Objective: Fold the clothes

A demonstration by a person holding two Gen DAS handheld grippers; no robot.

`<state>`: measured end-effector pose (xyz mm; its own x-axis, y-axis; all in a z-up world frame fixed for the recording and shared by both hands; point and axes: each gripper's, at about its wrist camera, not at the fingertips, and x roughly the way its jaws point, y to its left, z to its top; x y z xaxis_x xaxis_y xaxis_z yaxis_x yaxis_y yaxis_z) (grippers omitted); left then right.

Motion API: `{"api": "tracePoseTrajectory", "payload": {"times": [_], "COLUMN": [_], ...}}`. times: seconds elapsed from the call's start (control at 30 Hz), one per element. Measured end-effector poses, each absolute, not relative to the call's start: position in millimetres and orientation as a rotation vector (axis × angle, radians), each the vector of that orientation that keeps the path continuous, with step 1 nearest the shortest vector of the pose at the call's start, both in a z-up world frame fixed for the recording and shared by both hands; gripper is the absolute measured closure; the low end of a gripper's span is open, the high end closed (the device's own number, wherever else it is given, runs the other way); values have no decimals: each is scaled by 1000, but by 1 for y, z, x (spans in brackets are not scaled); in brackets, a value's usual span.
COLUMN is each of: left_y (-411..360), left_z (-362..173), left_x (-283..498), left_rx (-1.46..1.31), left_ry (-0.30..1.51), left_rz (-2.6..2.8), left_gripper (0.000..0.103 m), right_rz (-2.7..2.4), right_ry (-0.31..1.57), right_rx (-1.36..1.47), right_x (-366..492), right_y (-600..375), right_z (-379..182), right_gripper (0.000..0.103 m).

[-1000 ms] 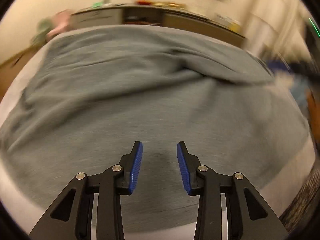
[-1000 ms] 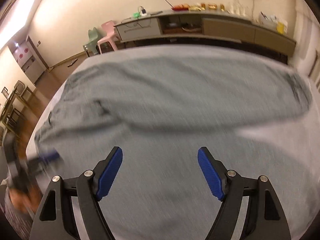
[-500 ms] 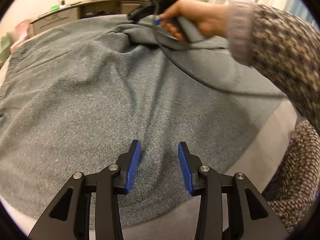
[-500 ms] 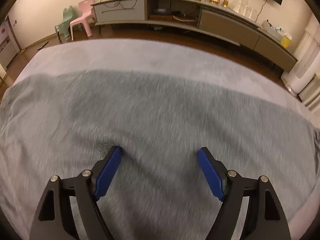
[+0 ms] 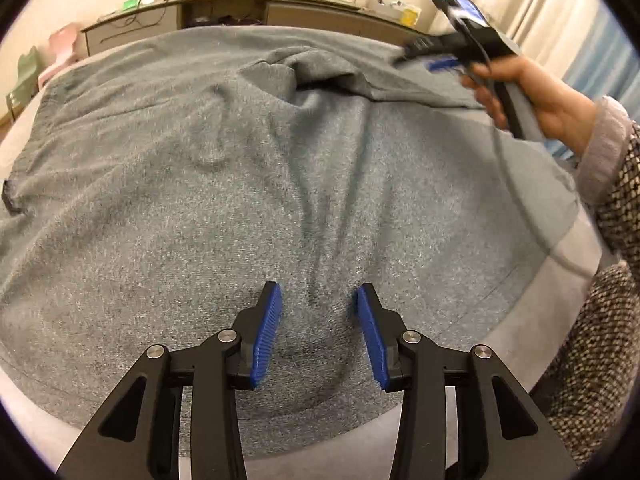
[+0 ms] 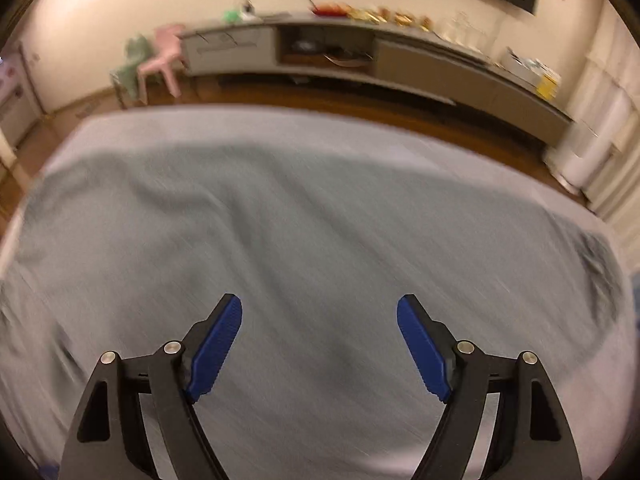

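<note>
A large grey-green garment [image 5: 248, 184] lies spread over the pale bed [image 5: 568, 280], with a raised fold at its far side. My left gripper [image 5: 318, 320] hovers over the garment's near hem; its jaws are opening and nothing sits between the blue pads [image 5: 266, 332]. In the right wrist view the same garment [image 6: 304, 232] fills the blurred picture. My right gripper [image 6: 320, 340] stands wide open above it, empty. In the left wrist view the right gripper [image 5: 444, 62] is seen at the far right, held by a hand [image 5: 536, 96] in a tweed sleeve.
A long low cabinet [image 6: 400, 64] with small items on top runs along the far wall. Pink and green child chairs [image 6: 160, 60] stand at its left end. Wooden floor shows past the bed's far edge [image 6: 280, 116]. Curtains hang at the right.
My right gripper has swung from over the middle fold out to the garment's far right side and dropped lower. My left gripper's pads have spread a little; it has barely shifted.
</note>
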<state>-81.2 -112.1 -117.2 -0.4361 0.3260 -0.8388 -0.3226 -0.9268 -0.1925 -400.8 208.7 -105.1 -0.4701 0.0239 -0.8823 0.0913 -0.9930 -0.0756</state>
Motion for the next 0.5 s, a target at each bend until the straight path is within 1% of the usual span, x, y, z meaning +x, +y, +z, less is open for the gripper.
{"api": "tracePoseTrajectory", "payload": {"times": [0.03, 0.13, 0.17, 0.27, 0.37, 0.47, 0.5], "left_y": [-108, -98, -95, -89, -86, -103, -113], "left_z": [-117, -115, -115, -113, -114, -102, -90], "left_x": [-80, -74, -73, -73, -69, -80, -83], "left_rx": [-1392, -1392, -1393, -1407, -1424, -1416, -1379], "left_ry": [12, 60, 75, 90, 46, -70, -95], "left_rz": [2384, 2396, 2397, 2378, 2349, 2360, 2400], "left_gripper": [56, 51, 50, 49, 49, 51, 51], "right_rz": [-2668, -2697, -2723, -2787, -2860, -2797, -2790], "right_ry": [170, 4, 20, 79, 281, 331, 272], "right_rx": [1657, 1688, 1672, 1637, 1619, 1630, 1572], "right_x": [-399, -408, -415, -443, -472, -473, -460], "right_y": [228, 270, 274, 277, 271, 270, 276], "right_z": [-113, -132, -134, -137, -138, -132, -120], "right_gripper": [23, 21, 21, 21, 21, 21, 21]}}
